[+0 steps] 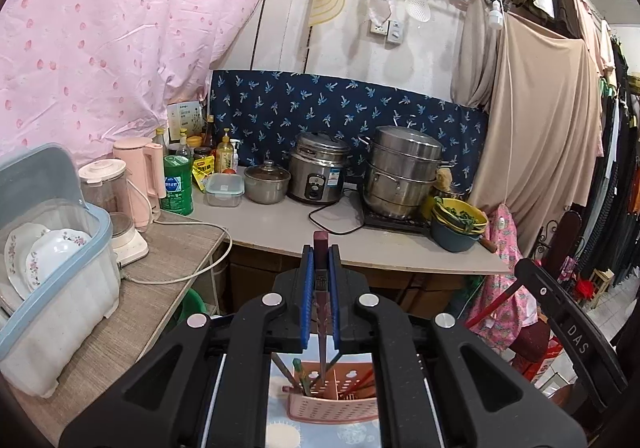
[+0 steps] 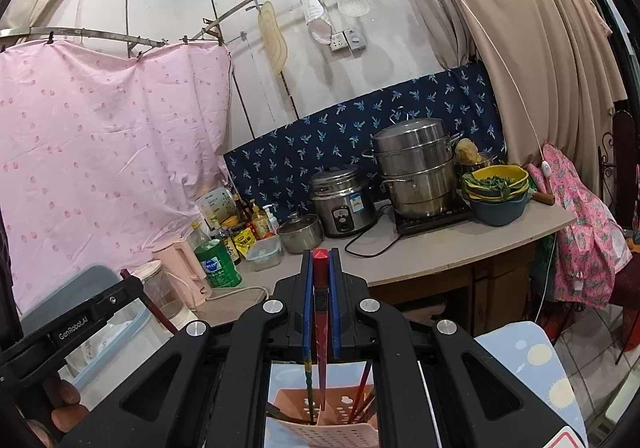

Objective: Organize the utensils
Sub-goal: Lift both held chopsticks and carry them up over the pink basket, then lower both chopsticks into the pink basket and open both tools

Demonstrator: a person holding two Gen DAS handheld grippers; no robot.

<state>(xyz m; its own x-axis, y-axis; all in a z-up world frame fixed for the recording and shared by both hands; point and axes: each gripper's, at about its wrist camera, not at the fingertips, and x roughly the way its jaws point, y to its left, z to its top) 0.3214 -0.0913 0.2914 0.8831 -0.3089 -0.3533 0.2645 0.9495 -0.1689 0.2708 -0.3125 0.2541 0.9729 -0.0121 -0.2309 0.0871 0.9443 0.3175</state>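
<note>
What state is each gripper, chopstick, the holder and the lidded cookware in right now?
left gripper: jaws shut on the dark red chopstick, upright above the holder.
right gripper: jaws shut on the red chopstick, upright above the holder.
pink utensil holder: standing, several utensils already inside.
rice cooker: lid closed, cord attached.
steamer pot: lid on.
small pot: glass lid on.

**Both grippers pinch tight**

The left gripper (image 1: pixel 321 262) has its two blue pads pressed close together, squeezing a thin stick between them. The right gripper (image 2: pixel 321 264) does the same, pads closed on a red stick. Both point forward and a bit down. The other gripper's black body shows at each view's edge.
</note>
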